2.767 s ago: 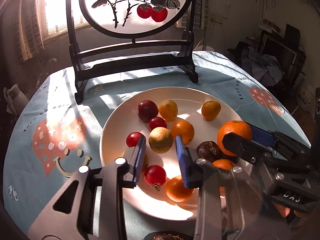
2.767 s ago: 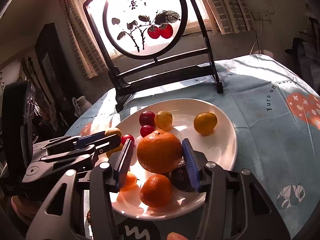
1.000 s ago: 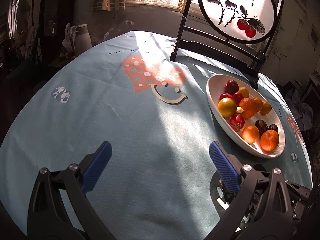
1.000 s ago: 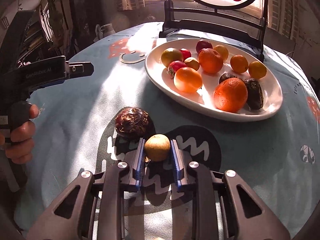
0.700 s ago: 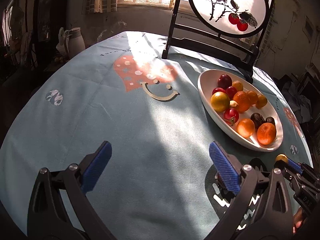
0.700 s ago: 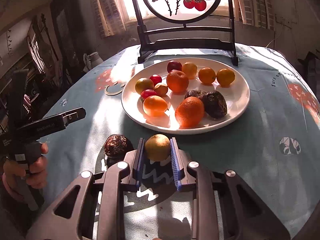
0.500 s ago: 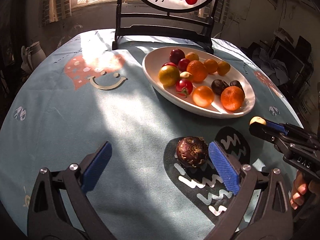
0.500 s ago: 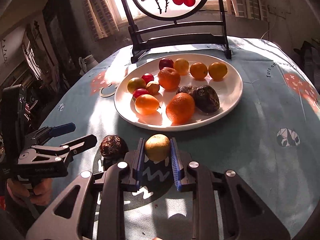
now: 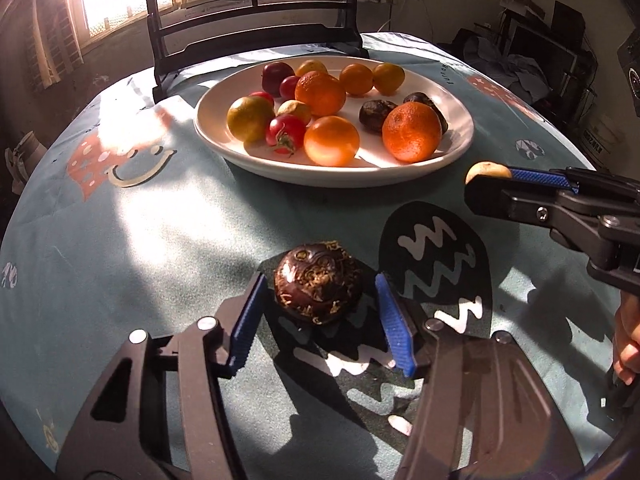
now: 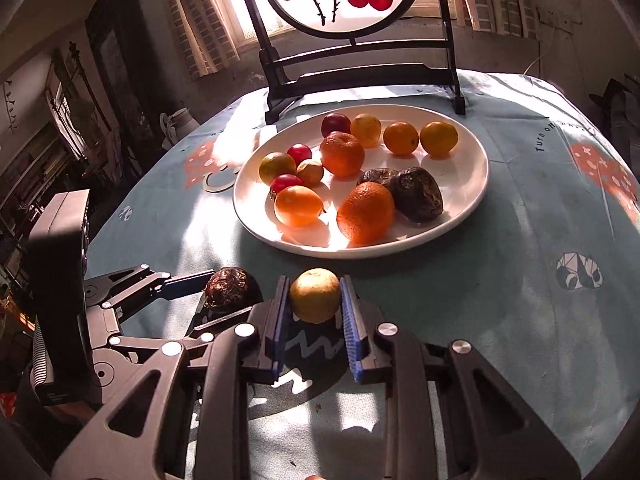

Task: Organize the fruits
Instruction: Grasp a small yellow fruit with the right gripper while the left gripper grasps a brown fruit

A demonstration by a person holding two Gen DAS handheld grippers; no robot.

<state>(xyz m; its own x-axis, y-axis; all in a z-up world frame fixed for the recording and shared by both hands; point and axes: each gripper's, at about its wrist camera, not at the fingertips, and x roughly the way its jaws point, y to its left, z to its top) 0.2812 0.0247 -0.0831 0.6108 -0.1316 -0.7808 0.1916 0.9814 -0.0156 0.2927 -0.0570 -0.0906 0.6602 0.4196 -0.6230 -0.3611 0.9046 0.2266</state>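
The left gripper (image 9: 318, 316), a second ago wide apart, is closing its jaws around the dark passion fruit (image 9: 319, 288) at lower centre on the desk (image 9: 168, 216); the right gripper (image 10: 314, 308) grasps a yellow-green fruit (image 10: 315, 294), so both seem headed for the plate (image 9: 460, 136)

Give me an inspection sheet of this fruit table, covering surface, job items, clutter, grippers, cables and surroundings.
Surface: round table with pale blue printed cloth, sunlit patches.
Job's things: white plate holding oranges, small red fruits and dark wrinkled fruits; dark wrinkled fruit on the cloth; yellow-green fruit held above the cloth.
Clutter: nothing seen.
Grippers: left gripper closing around the dark fruit, fingers not yet touching; right gripper shut on the yellow-green fruit.
Cables: white cord at the back wall.
Surroundings: painted round screen on a dark stand, bright window.
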